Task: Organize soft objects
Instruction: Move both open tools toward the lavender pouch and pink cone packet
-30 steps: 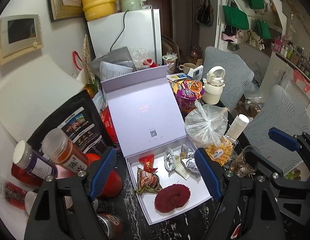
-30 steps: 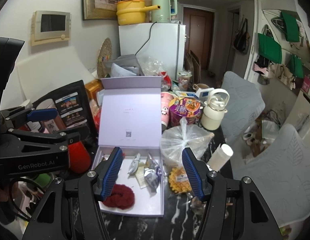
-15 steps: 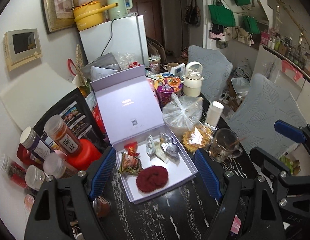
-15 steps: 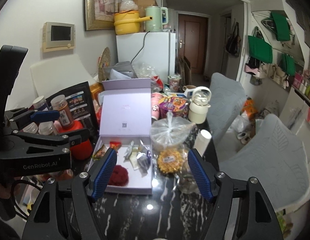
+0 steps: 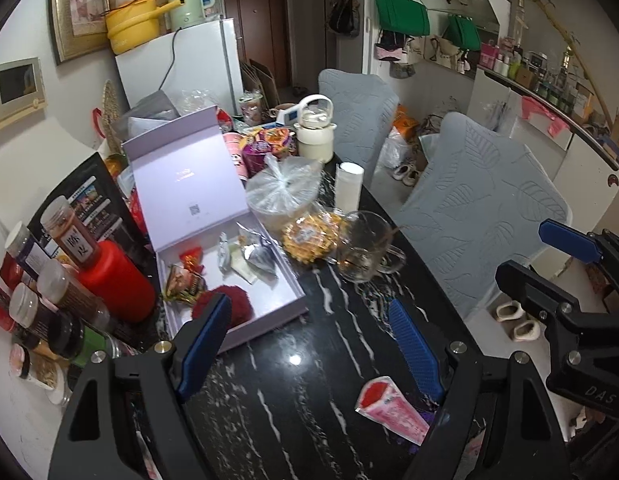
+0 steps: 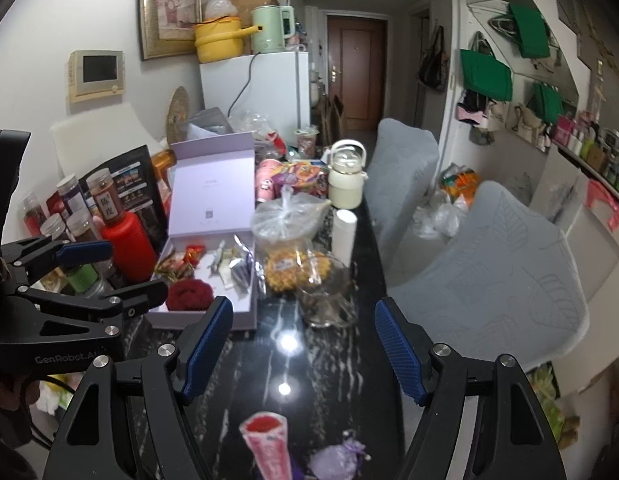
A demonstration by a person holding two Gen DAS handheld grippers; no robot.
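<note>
An open lavender box (image 5: 269,317) (image 6: 207,318) lies on the black marble table and holds a dark red fluffy scrunchie (image 5: 235,300) (image 6: 189,294) and several snack packets (image 5: 185,284). Closer to me, a pink packet (image 5: 389,404) (image 6: 267,444) and a small purple sachet (image 6: 341,460) rest on the table. My left gripper (image 5: 309,344) (image 6: 117,272) hangs open above the table in front of the box, with nothing between its fingers. My right gripper (image 6: 305,344) (image 5: 549,264) is open and empty too, and the pink packet lies just below it.
A glass mug (image 5: 361,248), a bag of yellow snacks (image 5: 309,236), a tied plastic bag (image 5: 283,190) and a white cylinder (image 5: 348,184) crowd the box's right side. Spice jars and a red bottle (image 5: 117,276) stand left of it. Two grey chairs (image 5: 481,208) line the table's right edge.
Both grippers have drawn back from the box, which now sits farther off. The pink packet and purple sachet have come into view near the fingers. The right jaws have spread wider.
</note>
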